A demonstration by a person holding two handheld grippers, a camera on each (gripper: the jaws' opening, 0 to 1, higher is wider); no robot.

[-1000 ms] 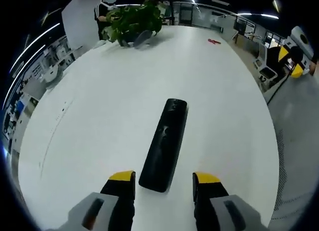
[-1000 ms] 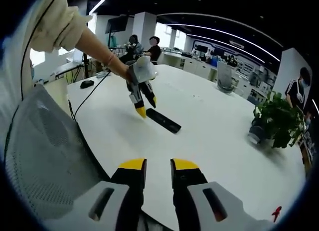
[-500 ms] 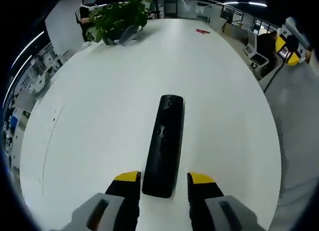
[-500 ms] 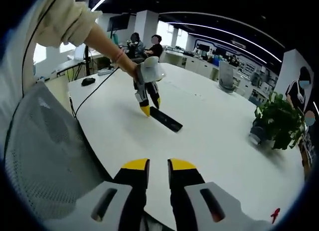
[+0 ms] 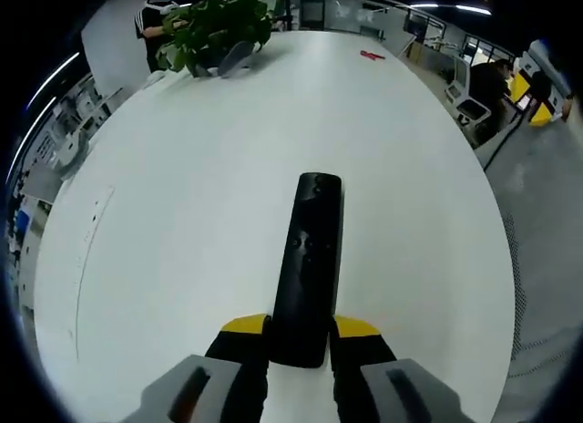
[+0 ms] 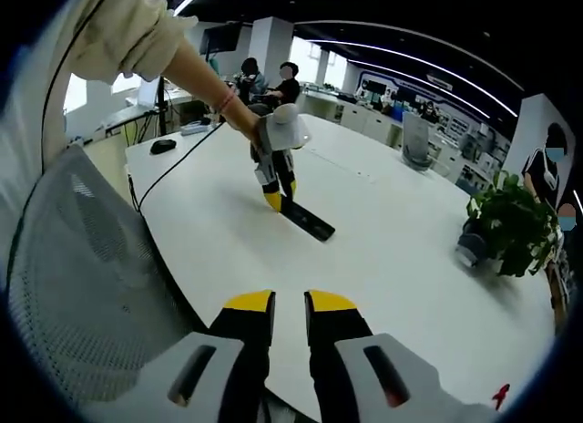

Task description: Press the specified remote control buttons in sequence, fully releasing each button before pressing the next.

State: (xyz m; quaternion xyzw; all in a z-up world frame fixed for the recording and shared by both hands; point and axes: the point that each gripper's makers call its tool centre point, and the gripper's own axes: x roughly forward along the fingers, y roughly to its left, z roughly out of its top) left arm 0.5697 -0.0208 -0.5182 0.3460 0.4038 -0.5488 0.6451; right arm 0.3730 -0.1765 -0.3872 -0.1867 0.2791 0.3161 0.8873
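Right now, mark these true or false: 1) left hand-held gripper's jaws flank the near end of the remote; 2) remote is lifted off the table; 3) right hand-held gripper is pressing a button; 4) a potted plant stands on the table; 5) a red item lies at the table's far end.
1) True. The left hand-held gripper has its yellow-tipped jaws on either side of the near end of the black remote control.
2) False. It lies flat on the white table.
3) False. The right hand-held gripper hangs over the table edge, jaws nearly together, well away from the remote.
4) True. The potted plant stands near the far end.
5) True. The small red item lies there.
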